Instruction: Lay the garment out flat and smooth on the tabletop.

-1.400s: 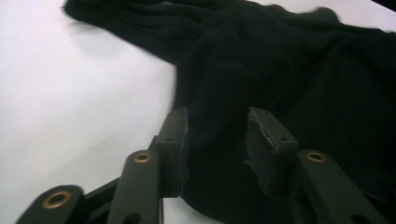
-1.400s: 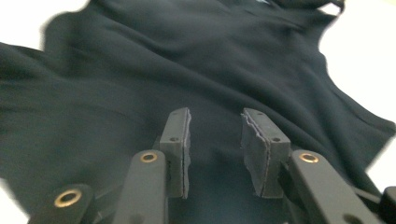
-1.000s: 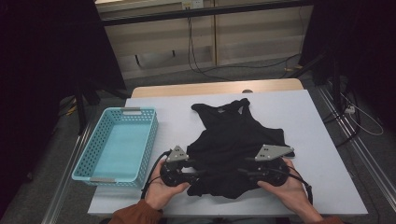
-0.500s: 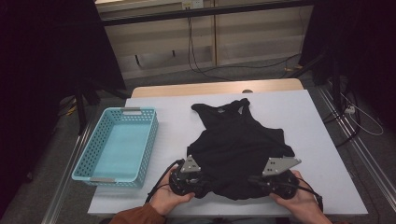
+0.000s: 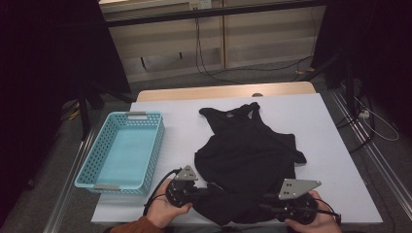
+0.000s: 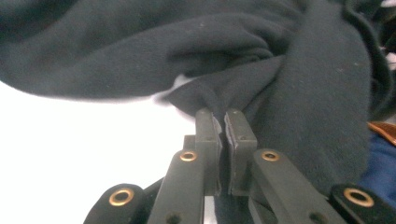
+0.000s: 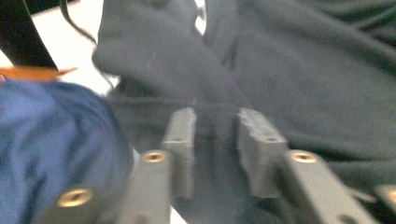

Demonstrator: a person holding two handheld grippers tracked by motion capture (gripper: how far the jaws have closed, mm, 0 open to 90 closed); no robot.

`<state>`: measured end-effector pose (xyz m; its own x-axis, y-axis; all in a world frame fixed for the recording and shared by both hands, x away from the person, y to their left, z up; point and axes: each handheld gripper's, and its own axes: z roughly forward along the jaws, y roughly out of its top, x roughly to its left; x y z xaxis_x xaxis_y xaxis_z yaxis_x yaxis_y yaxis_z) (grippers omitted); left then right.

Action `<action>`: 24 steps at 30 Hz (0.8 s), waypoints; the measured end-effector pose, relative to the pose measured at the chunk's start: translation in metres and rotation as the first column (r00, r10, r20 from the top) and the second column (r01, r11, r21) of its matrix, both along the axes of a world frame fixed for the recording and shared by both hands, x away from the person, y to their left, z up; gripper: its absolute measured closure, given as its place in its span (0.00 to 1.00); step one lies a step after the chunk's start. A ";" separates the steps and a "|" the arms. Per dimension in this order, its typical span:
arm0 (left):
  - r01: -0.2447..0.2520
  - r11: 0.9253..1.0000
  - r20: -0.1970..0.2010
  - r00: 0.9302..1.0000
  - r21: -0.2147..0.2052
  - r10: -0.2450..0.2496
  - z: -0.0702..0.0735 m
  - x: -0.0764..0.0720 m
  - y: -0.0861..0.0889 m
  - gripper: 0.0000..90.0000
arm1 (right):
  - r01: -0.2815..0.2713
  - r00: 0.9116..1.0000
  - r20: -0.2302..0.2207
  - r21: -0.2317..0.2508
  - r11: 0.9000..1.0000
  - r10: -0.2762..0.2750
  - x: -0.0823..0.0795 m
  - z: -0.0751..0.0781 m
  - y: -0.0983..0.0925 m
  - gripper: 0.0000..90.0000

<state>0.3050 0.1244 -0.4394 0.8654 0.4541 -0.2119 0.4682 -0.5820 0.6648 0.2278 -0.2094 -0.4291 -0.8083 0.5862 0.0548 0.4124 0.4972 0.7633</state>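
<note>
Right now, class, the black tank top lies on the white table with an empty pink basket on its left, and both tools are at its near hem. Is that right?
Not quite: the basket is light blue, not pink, as the high view shows. The rest stands: it is empty, left of the black tank top on the white table, with the left tool and right tool at the near hem.

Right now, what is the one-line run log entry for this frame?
left hand-held gripper: just closed, shut on black tank top hem | right hand-held gripper: jaws apart, just reopening over hem | basket: left of garment

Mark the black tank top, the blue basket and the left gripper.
black tank top (image 5: 248,150), high view, middle of the body fabric.
blue basket (image 5: 156,148), high view, right side wall.
left gripper (image 6: 226,122), left gripper view, between the fingertips, pinching a fold.
</note>
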 end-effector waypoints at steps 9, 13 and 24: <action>0.013 1.000 -0.021 1.000 -0.018 -0.013 0.002 -0.016 0.010 0.93 | 0.160 0.985 0.056 0.034 0.987 -0.162 0.033 0.012 -0.020 0.79; -0.011 0.999 -0.008 1.000 -0.030 0.011 0.004 -0.011 0.008 0.80 | 0.188 0.982 -0.003 -0.052 0.981 -0.188 0.047 -0.003 -0.023 0.80; -0.060 0.997 0.056 0.996 -0.058 0.063 0.019 0.008 -0.009 0.68 | 0.032 0.999 -0.029 -0.040 0.999 -0.033 0.028 -0.003 -0.009 0.68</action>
